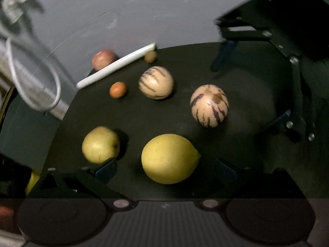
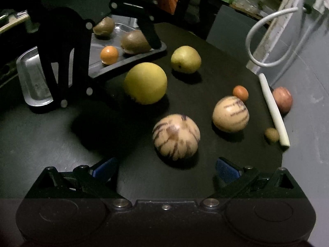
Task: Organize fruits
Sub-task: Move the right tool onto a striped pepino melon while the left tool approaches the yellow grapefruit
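Striped round melon [image 2: 176, 137] smooth; metal tray [image 2: 30, 82] glossy.

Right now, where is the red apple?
The red apple sits at the far right in the right wrist view, off the black mat, just behind the white stick, near the small orange fruit.

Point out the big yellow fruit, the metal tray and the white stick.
big yellow fruit [image 2: 145, 83], right wrist view, centre of its skin.
metal tray [image 2: 33, 82], right wrist view, bare floor near its corner.
white stick [image 1: 115, 65], left wrist view, mid-length.
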The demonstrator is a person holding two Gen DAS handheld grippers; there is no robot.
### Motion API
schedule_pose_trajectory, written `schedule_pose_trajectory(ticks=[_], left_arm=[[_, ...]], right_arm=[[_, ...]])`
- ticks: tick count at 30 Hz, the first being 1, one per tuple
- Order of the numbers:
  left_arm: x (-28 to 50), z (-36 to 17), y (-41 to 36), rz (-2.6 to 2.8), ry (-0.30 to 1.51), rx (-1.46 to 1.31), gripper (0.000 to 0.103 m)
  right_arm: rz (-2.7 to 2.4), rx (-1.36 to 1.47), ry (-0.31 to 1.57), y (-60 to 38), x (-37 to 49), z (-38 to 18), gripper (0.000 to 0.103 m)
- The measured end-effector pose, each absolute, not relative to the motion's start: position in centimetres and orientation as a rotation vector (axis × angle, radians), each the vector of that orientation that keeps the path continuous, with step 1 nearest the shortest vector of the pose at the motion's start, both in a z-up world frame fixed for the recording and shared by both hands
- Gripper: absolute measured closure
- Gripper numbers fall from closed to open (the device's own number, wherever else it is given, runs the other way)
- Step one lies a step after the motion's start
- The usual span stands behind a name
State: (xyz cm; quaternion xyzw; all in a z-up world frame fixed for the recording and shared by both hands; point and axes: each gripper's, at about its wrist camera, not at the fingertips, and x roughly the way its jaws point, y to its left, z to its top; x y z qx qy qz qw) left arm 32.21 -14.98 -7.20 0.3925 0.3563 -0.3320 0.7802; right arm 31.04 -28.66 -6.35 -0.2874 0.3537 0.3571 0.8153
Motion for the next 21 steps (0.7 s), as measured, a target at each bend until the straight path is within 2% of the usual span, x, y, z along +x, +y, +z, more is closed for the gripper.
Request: schedule_pose_trajectory(ticks=[4,13,17,21], left_arm=[[33.2,-7.7,-15.1,-0.775,0.768,0.867,0.004],[35.1,-8.3,-15.1,-0.882,0.772,0.851,0.020],[35.1,-8.4,-15.2,-0.935,0.772,0.862,0.029],[34.9,-8.4,-15.2,-0.946,0.760,0.875,0.034]], right_arm=[[0.775,-0.593,0.760,-28.3,32.1,-6.3,0.007],[0.807,-0.574,0.769,-28.5,34.1,-6.1,0.020],[0.827,-0.585,0.763,-28.2,34.1,-5.9,0.032],[0.828,-0.584,0.764,-28.0,33.9,-5.8,0.046]])
